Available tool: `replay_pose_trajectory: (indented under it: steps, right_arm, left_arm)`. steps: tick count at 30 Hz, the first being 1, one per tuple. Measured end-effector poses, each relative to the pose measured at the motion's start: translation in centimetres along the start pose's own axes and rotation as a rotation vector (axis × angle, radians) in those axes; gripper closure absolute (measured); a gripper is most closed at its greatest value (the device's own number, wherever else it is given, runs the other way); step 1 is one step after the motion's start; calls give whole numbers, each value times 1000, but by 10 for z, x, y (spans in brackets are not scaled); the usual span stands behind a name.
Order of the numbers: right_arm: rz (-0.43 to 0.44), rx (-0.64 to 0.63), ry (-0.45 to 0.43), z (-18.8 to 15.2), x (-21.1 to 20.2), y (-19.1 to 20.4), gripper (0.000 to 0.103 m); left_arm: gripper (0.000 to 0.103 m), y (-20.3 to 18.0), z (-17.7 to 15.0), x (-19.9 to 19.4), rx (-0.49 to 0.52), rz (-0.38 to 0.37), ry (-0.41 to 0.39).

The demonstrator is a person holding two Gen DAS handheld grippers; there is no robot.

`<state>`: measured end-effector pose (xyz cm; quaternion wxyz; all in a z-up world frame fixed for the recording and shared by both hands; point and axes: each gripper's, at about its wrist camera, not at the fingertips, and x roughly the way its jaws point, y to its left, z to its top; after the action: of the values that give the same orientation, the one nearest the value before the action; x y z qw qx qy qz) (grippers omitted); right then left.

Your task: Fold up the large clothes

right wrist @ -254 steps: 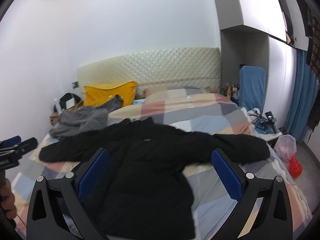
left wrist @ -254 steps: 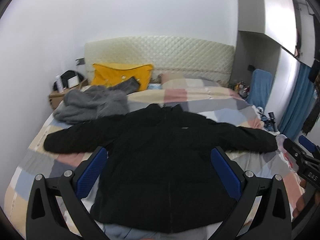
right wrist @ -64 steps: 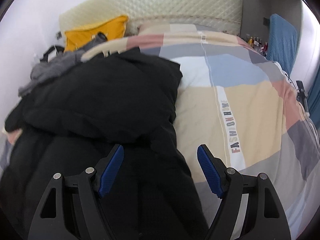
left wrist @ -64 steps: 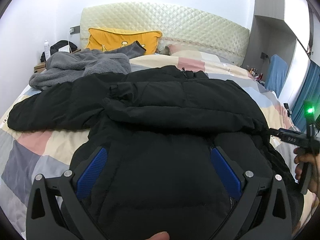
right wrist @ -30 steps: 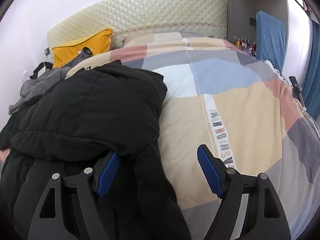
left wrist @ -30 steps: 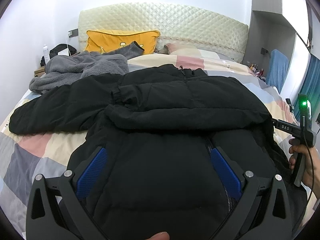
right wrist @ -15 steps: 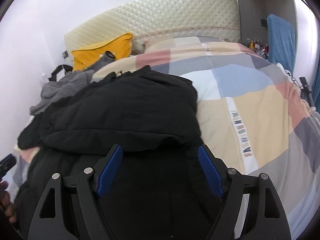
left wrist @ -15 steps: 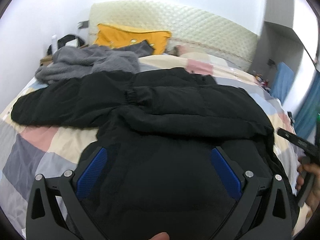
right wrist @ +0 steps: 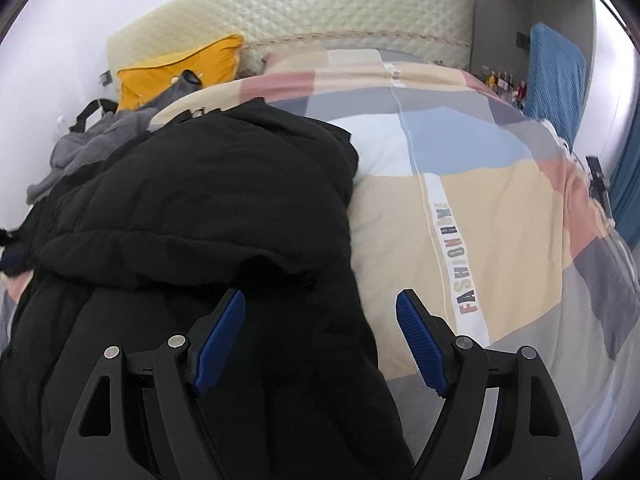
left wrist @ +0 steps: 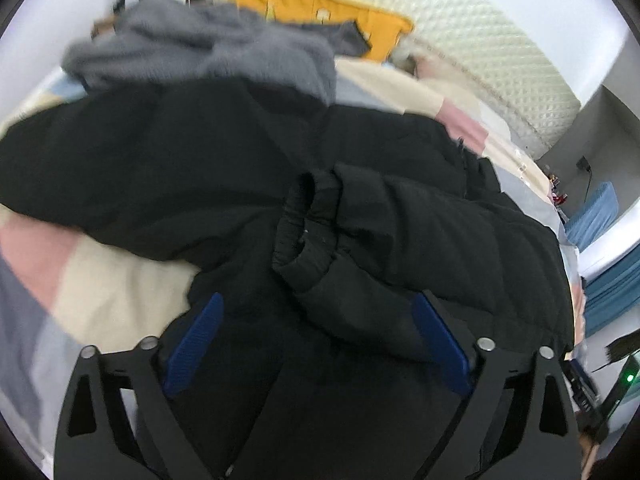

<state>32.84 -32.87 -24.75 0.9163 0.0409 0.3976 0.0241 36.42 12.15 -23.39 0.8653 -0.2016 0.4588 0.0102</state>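
A large black puffer jacket [left wrist: 400,240] lies on the bed. Its right sleeve is folded across the chest, with the elastic cuff [left wrist: 308,232] near the middle. Its left sleeve [left wrist: 120,168] still stretches out to the left. My left gripper [left wrist: 316,344] is open and empty, low over the jacket's front just below the cuff. My right gripper [right wrist: 320,336] is open and empty over the jacket's right edge [right wrist: 340,280]; the jacket also shows in the right wrist view [right wrist: 200,200].
A checked duvet [right wrist: 500,200] covers the bed. A grey fleece garment [left wrist: 208,52] and a yellow pillow [left wrist: 316,12] lie near the quilted headboard [right wrist: 300,4]. A blue chair [right wrist: 556,68] stands at the right. The other hand-held device [left wrist: 616,380] shows at the right edge.
My left gripper has moved forward, left and lower, toward the folded sleeve's cuff; its view is blurred by motion. My right gripper has shifted right toward the jacket's right edge.
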Motion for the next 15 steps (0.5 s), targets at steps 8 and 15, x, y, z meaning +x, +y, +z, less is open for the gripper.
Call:
replay_pose_trajectory:
  steps: [8, 15]
  right_arm:
    - [6, 33, 48, 0, 27, -8, 26]
    - [-10, 32, -12, -2, 29, -9, 26]
  left_arm:
    - [27, -6, -3, 42, 32, 49, 60]
    - [85, -17, 10, 28, 98, 46, -51]
